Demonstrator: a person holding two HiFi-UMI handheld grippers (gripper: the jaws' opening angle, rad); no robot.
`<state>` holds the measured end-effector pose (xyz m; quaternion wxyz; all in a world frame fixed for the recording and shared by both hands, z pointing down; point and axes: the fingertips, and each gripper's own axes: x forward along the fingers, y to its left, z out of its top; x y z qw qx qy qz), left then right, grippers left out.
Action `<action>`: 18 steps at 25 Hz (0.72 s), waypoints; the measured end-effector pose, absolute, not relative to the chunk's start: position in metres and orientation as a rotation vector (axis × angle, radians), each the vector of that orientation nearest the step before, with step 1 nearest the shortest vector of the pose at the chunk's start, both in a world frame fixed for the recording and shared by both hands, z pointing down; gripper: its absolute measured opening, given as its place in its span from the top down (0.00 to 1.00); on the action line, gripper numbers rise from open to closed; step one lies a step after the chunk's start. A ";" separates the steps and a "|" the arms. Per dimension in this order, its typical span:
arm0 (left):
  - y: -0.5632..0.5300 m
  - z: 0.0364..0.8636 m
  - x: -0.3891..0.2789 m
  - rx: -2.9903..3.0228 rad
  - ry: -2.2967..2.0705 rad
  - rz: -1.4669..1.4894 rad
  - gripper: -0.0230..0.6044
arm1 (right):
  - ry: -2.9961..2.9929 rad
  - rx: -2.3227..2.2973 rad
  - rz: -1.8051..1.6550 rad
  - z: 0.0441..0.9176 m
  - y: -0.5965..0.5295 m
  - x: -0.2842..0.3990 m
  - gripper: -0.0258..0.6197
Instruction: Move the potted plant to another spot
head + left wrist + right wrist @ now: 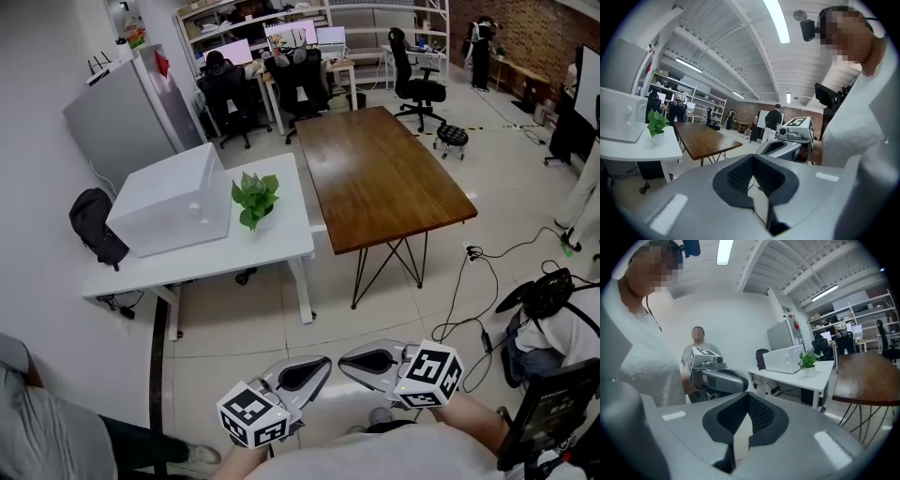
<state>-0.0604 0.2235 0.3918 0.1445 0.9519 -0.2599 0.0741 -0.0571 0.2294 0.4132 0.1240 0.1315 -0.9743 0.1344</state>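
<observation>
Head view: the potted plant [255, 199] stands on the white bench [234, 255], just beside a white box [173, 202] and well apart from both grippers; the left gripper [307, 373] and the right gripper [367, 360] hang low by the person's body with their tips turned toward each other, likely because no reach is under way; a wooden table [384, 178] flanks the bench, and cables [469, 300] trail on the floor off to the right; the floor between person and plant looks free.

Left gripper view: its jaws are together with nothing between them; the plant shows small at far left.

Right gripper view: its jaws are likewise closed and empty; the box beside the plant may crowd a grasp from that side.
</observation>
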 end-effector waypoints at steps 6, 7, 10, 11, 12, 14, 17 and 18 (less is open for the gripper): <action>0.229 0.389 -0.047 2.752 -0.744 0.213 0.97 | -2.846 0.379 0.431 0.412 0.233 -0.047 0.96; 0.230 0.388 -0.045 2.757 -0.743 0.213 0.97 | -2.853 0.379 0.425 0.409 0.234 -0.045 0.96; 0.231 0.381 -0.040 2.774 -0.745 0.211 0.97 | -2.865 0.373 0.396 0.402 0.236 -0.043 0.96; 0.231 0.379 -0.039 2.780 -0.747 0.213 0.97 | -2.866 0.372 0.389 0.401 0.236 -0.042 0.95; 0.230 0.378 -0.039 2.783 -0.750 0.215 0.97 | -2.868 0.372 0.385 0.400 0.236 -0.042 0.95; 0.229 0.376 -0.040 2.784 -0.756 0.215 0.97 | -2.870 0.374 0.382 0.399 0.235 -0.042 0.95; 0.230 0.374 -0.038 2.783 -0.763 0.215 0.97 | -2.870 0.383 0.376 0.396 0.234 -0.038 0.95; 0.230 0.374 -0.038 2.783 -0.765 0.215 0.97 | -2.871 0.389 0.376 0.395 0.233 -0.036 0.96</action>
